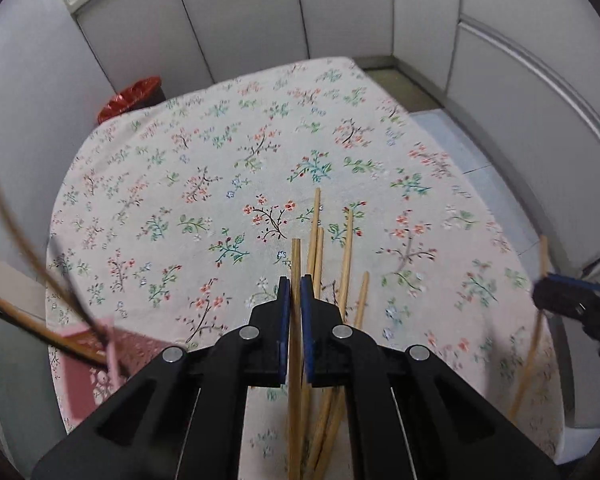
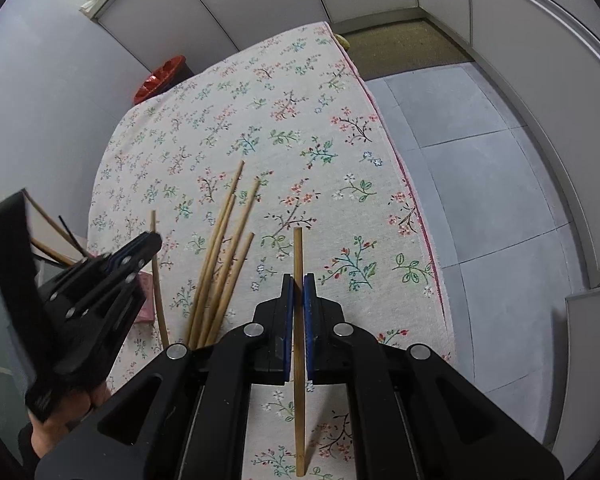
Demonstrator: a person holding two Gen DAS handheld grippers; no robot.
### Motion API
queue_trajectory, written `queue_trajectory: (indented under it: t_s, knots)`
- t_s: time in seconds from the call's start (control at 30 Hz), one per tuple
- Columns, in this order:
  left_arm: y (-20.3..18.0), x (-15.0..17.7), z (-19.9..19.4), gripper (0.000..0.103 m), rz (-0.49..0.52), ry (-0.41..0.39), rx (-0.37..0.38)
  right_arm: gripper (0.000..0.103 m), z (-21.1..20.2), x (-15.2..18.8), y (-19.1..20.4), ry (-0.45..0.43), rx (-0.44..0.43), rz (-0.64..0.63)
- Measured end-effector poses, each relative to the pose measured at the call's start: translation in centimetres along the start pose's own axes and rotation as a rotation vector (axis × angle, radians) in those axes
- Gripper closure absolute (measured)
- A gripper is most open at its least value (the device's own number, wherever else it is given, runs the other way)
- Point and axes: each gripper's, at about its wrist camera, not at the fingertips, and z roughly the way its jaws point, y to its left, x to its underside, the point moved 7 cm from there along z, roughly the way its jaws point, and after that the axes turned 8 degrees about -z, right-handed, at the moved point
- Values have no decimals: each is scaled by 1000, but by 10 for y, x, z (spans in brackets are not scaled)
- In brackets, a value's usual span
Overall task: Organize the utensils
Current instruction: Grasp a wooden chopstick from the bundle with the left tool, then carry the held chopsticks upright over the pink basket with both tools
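Each gripper, left (image 1: 295,292) and right (image 2: 298,292), pinches one chopstick (image 1: 295,264) lengthwise along its fingers; the pink holder (image 1: 100,364) lies down-left, nearer the left gripper.

The pink basket (image 1: 100,364) is blurred and half hidden behind the left gripper (image 1: 295,292); the loose chopsticks (image 1: 332,400) run under it.
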Motion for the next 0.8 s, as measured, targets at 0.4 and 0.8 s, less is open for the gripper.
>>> queue_trajectory:
  t_s: [0.4, 0.8]
  knots:
    - [46, 37, -116, 98, -81, -221, 90, 99, -51, 0, 40, -144, -1, -96]
    - [110, 30, -211, 98, -233, -459, 147, 99, -97, -28, 82, -339, 3, -126]
